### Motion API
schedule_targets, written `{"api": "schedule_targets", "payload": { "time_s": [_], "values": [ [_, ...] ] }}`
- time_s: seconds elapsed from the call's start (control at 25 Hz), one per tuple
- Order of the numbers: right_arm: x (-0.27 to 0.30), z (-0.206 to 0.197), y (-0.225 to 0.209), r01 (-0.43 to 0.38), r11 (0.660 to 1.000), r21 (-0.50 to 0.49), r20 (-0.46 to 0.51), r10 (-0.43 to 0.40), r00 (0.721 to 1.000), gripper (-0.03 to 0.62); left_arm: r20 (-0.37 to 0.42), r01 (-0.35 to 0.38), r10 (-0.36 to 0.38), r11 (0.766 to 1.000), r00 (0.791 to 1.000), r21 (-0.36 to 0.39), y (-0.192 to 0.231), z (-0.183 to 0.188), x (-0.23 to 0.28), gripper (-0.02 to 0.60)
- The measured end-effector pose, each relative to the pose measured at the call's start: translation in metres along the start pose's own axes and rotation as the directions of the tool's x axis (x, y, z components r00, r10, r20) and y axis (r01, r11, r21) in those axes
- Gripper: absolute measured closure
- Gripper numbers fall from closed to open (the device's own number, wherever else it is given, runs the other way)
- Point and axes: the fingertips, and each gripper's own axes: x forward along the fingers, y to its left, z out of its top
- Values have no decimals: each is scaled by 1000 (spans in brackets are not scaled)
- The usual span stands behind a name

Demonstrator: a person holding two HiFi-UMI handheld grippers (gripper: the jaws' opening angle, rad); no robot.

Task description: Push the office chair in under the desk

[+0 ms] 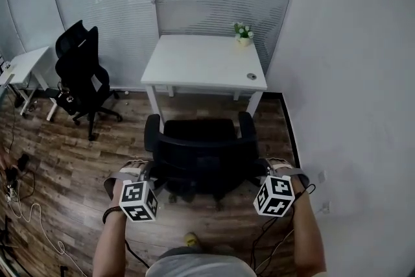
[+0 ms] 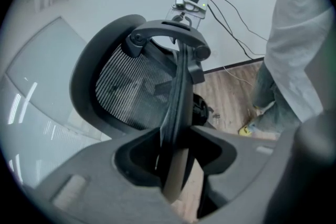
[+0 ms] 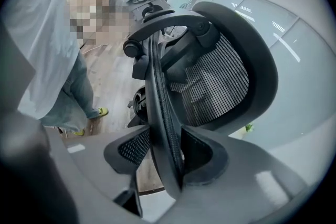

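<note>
Chair (image 1: 198,152) stands at 12 o'clock from me, back toward me. Its seat front just reaches the near edge of the surface (image 1: 201,61), so it is not yet under. The surface lies straight beyond, also at 12.

My left fingers (image 2: 73,186) are clenched on the left rim of the chair back. The rim runs through the gap with the pads pressing on it. My right fingers (image 3: 262,181) grip the right rim the same way.

Key relation: the back's long axis runs 9 to 3 across my front, one hand at each end, neither nearer. The push goes toward 12. The armrests sit about in line with the surface's two front legs, so I judge the fit narrow. An uneven push would likely swing the chair.

Writing: none legible. The cubes carry only black-and-white square markers. No brand seen on the chair.

Aside: second chair (image 1: 81,71) at 10 o'clock; plant (image 1: 243,32) on the surface's far right corner.
</note>
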Motion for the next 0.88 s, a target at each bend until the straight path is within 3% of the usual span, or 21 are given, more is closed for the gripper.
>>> {"api": "schedule_targets", "payload": {
  "time_s": [0.36,0.88],
  "values": [
    [48,19,-71,21,999,24,-6,-21,1000,413,35,-18,17,999,999,29,82,-29,39,405],
    [104,27,-167,15,999,33,-14,-14,1000,414,28,-14,13,1000,1000,15,185,-50,97,396]
  ]
}}
